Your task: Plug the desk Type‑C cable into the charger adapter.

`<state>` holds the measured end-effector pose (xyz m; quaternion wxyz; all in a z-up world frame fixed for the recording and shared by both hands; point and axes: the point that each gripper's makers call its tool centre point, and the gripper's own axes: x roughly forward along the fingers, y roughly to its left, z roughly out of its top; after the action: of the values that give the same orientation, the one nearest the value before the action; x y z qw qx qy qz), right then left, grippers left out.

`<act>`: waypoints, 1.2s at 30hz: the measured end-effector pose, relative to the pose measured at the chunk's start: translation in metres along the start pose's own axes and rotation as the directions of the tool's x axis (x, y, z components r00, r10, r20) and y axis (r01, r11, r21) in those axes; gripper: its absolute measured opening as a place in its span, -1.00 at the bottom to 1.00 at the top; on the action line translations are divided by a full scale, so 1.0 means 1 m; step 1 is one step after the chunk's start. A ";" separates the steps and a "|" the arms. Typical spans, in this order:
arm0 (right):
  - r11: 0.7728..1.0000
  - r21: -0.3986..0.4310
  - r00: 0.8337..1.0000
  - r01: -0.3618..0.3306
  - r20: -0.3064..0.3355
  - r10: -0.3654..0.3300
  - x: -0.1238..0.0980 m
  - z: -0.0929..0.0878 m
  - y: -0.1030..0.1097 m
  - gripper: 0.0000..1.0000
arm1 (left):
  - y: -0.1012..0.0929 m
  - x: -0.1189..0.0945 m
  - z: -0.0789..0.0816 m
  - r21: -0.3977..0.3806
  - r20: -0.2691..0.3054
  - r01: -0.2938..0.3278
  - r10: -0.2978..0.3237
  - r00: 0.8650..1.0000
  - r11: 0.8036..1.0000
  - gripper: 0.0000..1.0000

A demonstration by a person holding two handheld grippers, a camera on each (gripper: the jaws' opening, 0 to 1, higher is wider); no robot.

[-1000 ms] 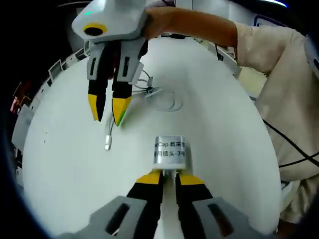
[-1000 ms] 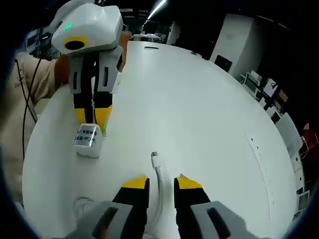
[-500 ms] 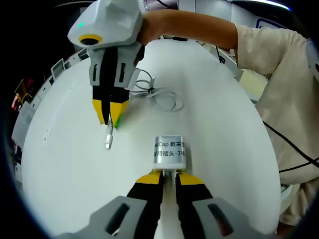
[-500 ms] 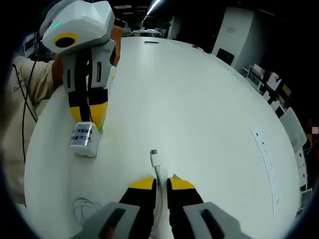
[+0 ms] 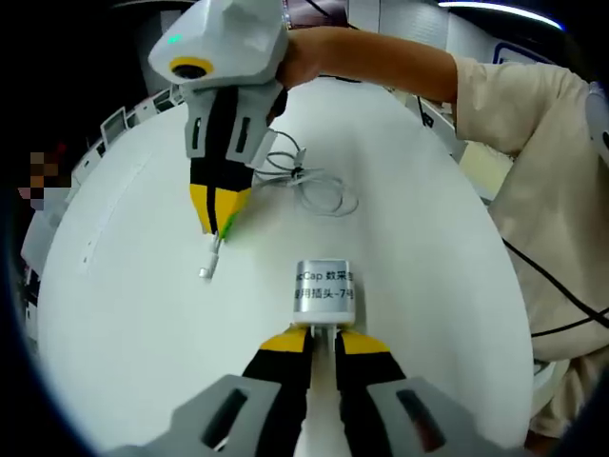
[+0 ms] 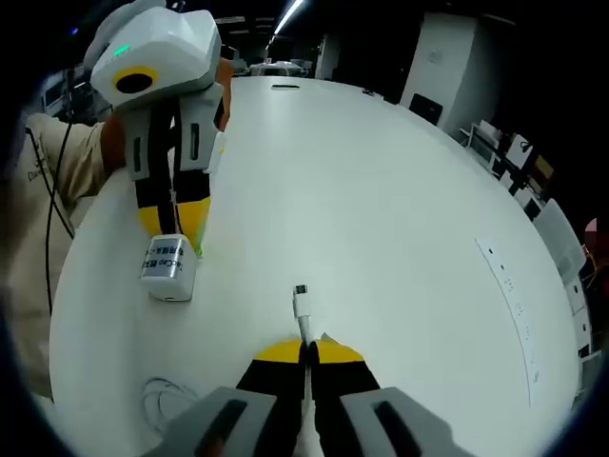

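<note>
I have my left hand-held gripper [image 5: 322,345] pinching the charger adapter [image 5: 324,294] steady on the white counter [image 5: 133,314], and my right hand-held gripper [image 6: 306,353] pressed together on the Type-C cable [image 6: 304,310] just behind its plug, leaving the tip free to aim at the adapter.

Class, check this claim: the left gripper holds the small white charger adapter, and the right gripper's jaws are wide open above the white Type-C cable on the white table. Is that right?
Not quite. The right gripper is not open: the right gripper view shows its jaws shut on the white Type-C cable just behind the plug. The rest stands: the left gripper holds the small white charger adapter over the white table.
</note>
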<state>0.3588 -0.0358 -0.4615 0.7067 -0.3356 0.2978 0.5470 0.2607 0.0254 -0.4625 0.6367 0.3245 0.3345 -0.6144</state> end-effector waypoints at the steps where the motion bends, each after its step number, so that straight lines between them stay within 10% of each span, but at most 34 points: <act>1: 1.000 -0.002 1.000 0.003 0.002 -0.003 -0.002 -0.001 0.002 -0.92 | 0.001 0.000 0.000 -0.001 0.001 0.000 0.000 1.000 1.000 -0.78; 36: 0.995 -0.030 0.996 -0.092 -0.005 0.092 -0.034 -0.008 0.065 -0.92 | 0.015 -0.002 -0.004 -0.037 0.036 -0.005 0.006 0.999 0.999 -0.78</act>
<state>0.2872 -0.0506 -0.4489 0.6751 -0.3331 0.3060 0.5828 0.2757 0.0308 -0.4631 0.6500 0.3026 0.3334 -0.6121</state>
